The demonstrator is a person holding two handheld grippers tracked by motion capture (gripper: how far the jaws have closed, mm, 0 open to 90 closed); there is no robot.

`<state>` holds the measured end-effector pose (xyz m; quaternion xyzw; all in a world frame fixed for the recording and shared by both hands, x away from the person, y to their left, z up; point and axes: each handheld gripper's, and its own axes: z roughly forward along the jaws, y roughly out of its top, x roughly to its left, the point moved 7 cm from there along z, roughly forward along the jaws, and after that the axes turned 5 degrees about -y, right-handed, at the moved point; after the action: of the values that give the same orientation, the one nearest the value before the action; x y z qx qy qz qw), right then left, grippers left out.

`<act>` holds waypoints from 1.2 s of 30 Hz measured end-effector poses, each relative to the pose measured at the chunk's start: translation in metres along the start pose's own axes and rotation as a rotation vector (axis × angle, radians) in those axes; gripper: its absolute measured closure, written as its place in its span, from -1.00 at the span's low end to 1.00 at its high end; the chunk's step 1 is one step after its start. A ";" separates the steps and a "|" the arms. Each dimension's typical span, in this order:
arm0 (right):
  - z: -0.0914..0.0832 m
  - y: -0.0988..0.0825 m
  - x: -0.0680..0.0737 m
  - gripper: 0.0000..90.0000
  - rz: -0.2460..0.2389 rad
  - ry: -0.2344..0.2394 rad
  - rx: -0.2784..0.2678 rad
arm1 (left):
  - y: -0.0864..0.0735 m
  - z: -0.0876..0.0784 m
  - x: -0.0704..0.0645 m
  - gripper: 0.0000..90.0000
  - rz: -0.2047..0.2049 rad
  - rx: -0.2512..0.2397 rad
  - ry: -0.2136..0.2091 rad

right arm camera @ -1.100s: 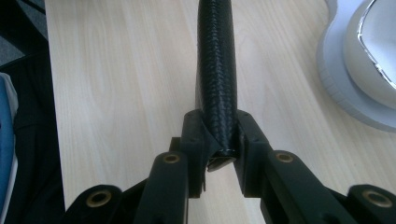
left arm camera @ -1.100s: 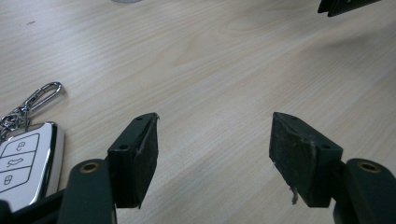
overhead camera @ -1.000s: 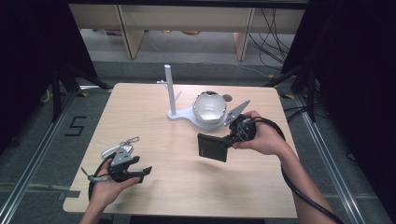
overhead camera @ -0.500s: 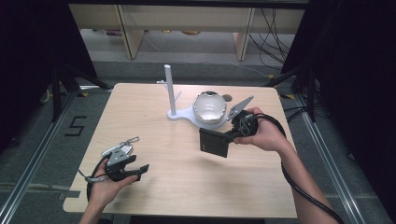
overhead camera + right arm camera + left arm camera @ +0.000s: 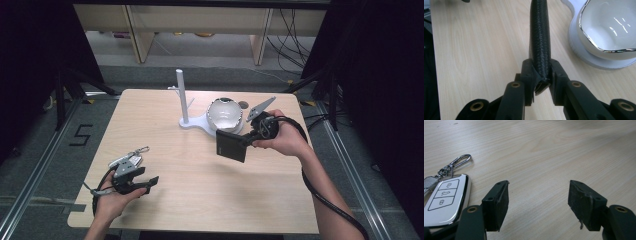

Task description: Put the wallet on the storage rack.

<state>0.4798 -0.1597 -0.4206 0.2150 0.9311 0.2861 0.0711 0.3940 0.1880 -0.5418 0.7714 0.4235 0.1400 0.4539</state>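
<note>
Wooden table [image 5: 200, 180]: right claw [image 5: 541, 82] pinches black wallet [image 5: 539, 37] edge-on.

From my seat the middle and near right of the worktop [image 5: 200, 200] lie bare, so I see open passage between my two hands. At the far centre the white stand [image 5: 181, 97] and the white bowl [image 5: 225, 114] on its base block the way, and the black wallet [image 5: 231, 145] in my right gripper [image 5: 248, 141] hangs just in front of the bowl. The key fob [image 5: 445, 198] lies just beside my left gripper [image 5: 537, 202], whose wide-apart jaws have bare wood ahead
</note>
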 end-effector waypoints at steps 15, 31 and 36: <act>-0.007 0.009 -0.013 0.71 0.017 -0.041 -0.018 | -0.001 0.001 0.000 -0.27 -0.001 0.005 0.001; -0.011 0.023 -0.023 0.71 0.020 -0.059 -0.055 | 0.000 0.001 0.000 -0.27 0.000 0.006 -0.002; -0.013 0.028 -0.029 0.71 -0.001 -0.078 -0.071 | 0.000 0.001 0.000 -0.27 -0.001 0.002 -0.003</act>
<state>0.5122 -0.1582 -0.3939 0.2227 0.9170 0.3102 0.1151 0.3945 0.1872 -0.5428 0.7719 0.4233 0.1383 0.4538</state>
